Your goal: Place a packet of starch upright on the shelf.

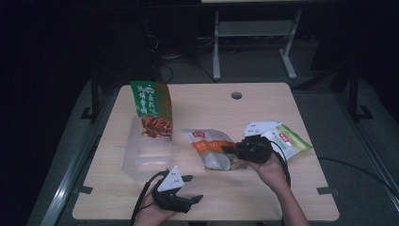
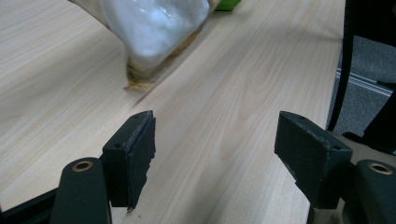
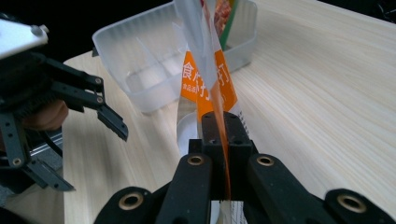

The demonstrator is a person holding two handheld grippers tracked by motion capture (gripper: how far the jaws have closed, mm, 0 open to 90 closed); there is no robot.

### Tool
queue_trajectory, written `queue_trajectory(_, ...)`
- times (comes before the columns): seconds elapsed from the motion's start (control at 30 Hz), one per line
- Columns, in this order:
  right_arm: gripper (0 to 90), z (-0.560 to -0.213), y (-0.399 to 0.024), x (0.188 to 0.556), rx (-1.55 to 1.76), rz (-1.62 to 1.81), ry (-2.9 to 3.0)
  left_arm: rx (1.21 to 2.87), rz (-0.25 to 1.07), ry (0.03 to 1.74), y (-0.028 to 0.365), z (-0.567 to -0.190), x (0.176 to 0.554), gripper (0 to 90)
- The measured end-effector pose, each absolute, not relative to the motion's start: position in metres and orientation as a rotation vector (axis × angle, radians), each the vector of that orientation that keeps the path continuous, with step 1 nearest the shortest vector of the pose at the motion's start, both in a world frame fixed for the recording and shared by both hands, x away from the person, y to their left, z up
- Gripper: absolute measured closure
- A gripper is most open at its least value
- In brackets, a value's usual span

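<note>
Right claw (image 3: pixel 223 140) pinching the orange snack bag (image 1: pixel 211 146) by its edge, lifting it just off the table (image 1: pixel 263 197) beside the clear plastic bin (image 1: pixel 146 155). Left claw (image 1: pixel 188 188) hanging open, gripping nothing, near the bin's front. Green-and-red packet (image 1: pixel 151 108) already standing in the bin; orange bag not yet in, pale green packet (image 1: pixel 289 141) lying behind the right hand, waiting. Nothing blocking the way.

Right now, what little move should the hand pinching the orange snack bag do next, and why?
Probably lift the orange-and-white plastic snack bag toward the clear plastic bin. The right gripper is shut on its edge, the bin has space beside the green packet, and the left gripper stands open.
</note>
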State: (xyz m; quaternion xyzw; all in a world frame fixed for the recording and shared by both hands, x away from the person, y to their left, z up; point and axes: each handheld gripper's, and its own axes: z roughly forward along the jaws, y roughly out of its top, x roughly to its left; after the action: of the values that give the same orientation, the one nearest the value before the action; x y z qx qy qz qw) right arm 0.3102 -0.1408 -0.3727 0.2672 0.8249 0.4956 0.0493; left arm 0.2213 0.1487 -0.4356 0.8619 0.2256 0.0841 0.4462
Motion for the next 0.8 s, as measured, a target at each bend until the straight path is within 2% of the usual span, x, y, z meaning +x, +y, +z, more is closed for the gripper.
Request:
queue_trajectory(0.43,89.9,-0.354,-0.127,0.317,0.786,1.526,2.529,2.131,0.193,0.548,0.147,-0.439,0.217,28.3)
queue_trajectory(0.8,89.9,-0.337,-0.099,0.322,0.703,1.55,2.561,2.137,0.182,0.526,0.143,-0.442,0.213,28.2)
